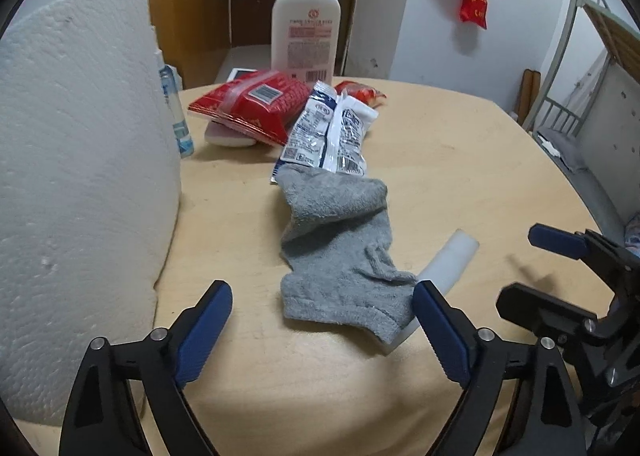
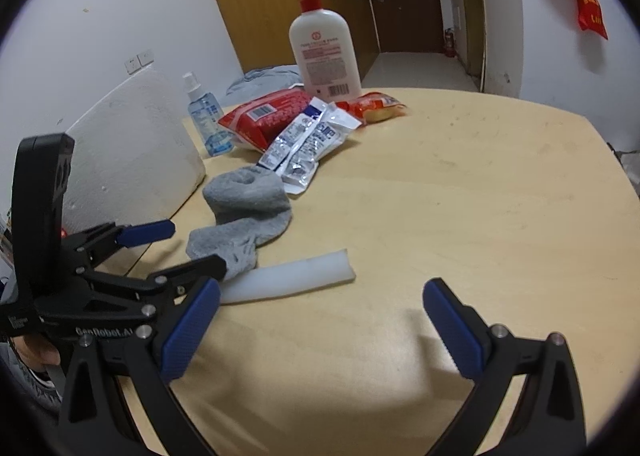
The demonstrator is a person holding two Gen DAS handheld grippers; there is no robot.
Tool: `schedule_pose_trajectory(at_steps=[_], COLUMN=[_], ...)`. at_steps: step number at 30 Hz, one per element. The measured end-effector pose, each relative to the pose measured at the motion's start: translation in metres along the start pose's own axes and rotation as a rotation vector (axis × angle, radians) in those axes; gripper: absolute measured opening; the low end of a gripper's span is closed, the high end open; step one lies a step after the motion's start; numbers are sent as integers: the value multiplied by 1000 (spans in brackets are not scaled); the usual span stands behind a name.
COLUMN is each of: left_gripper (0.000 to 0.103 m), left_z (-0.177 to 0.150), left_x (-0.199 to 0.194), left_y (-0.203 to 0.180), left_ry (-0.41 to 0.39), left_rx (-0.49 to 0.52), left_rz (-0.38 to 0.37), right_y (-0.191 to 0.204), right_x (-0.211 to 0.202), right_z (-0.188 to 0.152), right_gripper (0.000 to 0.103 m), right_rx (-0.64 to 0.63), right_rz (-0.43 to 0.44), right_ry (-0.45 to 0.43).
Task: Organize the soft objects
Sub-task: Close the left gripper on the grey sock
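Jaws wide open on both: left gripper (image 1: 322, 314) straddles grey sock (image 1: 340, 252) end, right gripper (image 2: 320, 314) over bare bench (image 2: 460, 196), holding nothing.

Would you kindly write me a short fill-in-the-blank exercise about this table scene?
1. The sock is ____ in colour.
2. The sock's near end lies on a white ____.
3. The bottle has a ____ pump.
4. Both grippers, left and right, are ____.

Missing words: grey; tube; red; open
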State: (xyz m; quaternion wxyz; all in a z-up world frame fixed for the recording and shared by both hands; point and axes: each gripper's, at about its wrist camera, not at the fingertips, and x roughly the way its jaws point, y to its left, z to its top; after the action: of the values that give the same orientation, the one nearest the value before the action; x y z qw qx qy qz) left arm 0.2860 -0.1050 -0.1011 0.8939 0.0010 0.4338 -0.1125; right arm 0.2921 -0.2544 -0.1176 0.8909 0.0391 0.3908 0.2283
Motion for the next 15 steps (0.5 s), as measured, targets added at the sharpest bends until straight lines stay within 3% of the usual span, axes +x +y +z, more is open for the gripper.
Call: schedule_pose_trajectory(at_steps=[4,11,13,15], left_gripper=[84,57,57,50], left_z=[1,-1,-1,-1], left_x=[7,14,14,13], left_y=[1,5,4,2], left_ry=[17,34,29,22], left_rx=[6,-12,-4,4], left_rz=[-12,-56,-65,-61], right_y=[0,-2,-1,1], right_x=[7,10,10,10], right_z=[2,2,2,3], right_gripper=[103,103,103,103], right_rx=[-4,5,1,-6], right_rz=[-2,6,10,16], right_ry=[17,27,24,21])
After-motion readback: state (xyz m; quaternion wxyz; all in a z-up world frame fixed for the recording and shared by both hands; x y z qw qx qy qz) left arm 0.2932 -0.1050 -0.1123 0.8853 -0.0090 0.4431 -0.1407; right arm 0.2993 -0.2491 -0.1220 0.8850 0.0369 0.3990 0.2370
